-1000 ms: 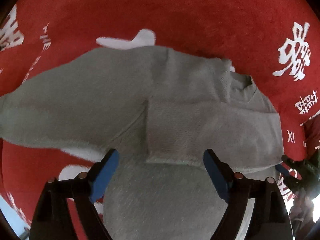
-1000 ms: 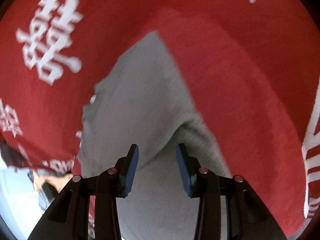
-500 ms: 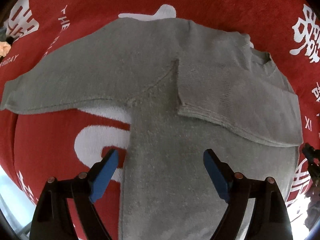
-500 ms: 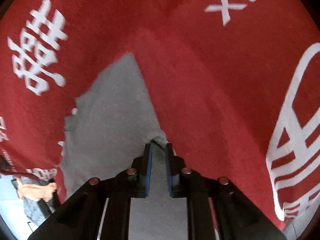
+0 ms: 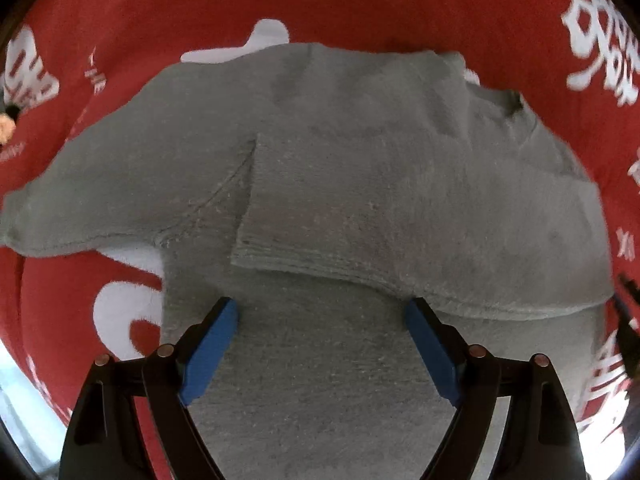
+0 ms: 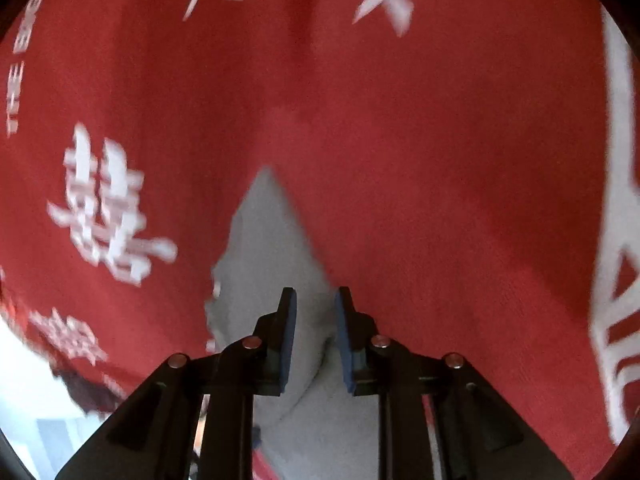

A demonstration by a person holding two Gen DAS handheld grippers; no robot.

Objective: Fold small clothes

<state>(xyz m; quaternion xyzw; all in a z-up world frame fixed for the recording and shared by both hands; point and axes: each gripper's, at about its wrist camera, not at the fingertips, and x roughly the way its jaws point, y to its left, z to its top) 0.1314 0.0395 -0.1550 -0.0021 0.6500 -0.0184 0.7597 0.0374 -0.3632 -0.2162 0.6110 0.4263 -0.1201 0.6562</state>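
**Grey sweater on a red cloth, one sleeve folded across its body**

We look down over a small grey sweater (image 5: 360, 184) lying flat on a red cloth (image 5: 340, 4) printed with white characters. One sleeve reaches out towards the left edge of the left wrist view; the other is folded across the chest, its ribbed cuff ending near the middle. The neckline sits at the upper right.

Our left gripper (image 5: 322, 320) hangs over the sweater's lower body with its blue pads (image 5: 208, 348) spread wide, nothing between them.

In the right wrist view, blurred by motion, our right gripper (image 6: 315, 312) has its pads close together and just easing apart. A ridge of grey fabric (image 6: 276, 248) runs up between them; we cannot tell for sure whether the pads press on it. A wedge of grey sweater extends beyond the tips onto the red cloth.
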